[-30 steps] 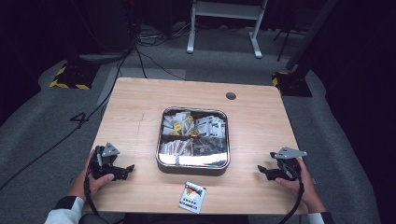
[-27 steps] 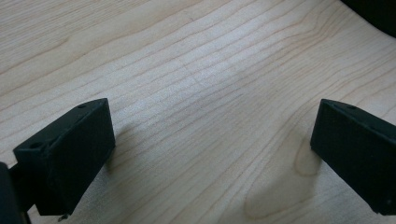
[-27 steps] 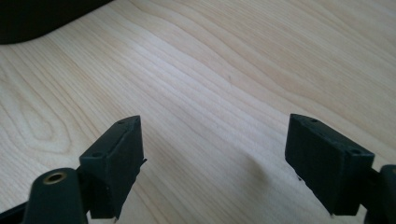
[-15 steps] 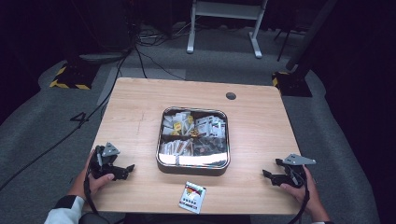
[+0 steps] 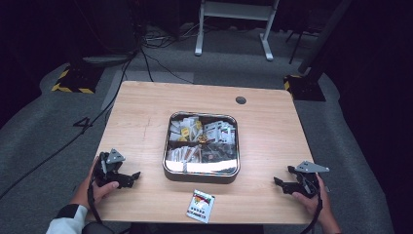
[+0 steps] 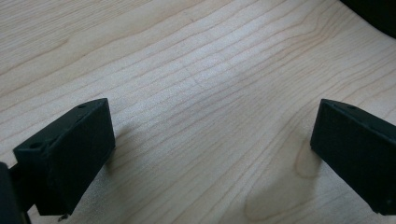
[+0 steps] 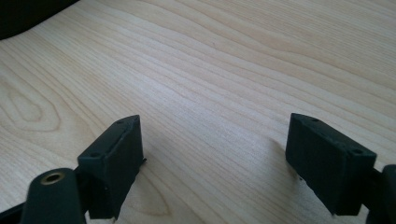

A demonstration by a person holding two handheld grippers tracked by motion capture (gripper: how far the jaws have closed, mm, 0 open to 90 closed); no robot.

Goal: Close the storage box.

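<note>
— High view puts the left gripper [image 5: 131, 176] near the table's front left corner and the right gripper [image 5: 281, 183] near the front right, both resting low on the pale wooden table [image 5: 146, 107]. Where are the things?

— Between them: a shiny square metal tray [image 5: 201, 174] with rounded corners, full of small packets, sits mid-table, well apart from both sets of jaws. A small white packet with red and green print [image 5: 200, 205] lies just in front of the tray, near the table's front edge, closer to neither gripper by much.

— And the jaws?

— Left gripper view [image 6: 212, 154] shows them spread wide over bare wood grain; right gripper view [image 7: 215, 163] shows the same, with nothing between them. Neither close view takes in the tray; the packet's print is probably a label, too small to read.
</note>
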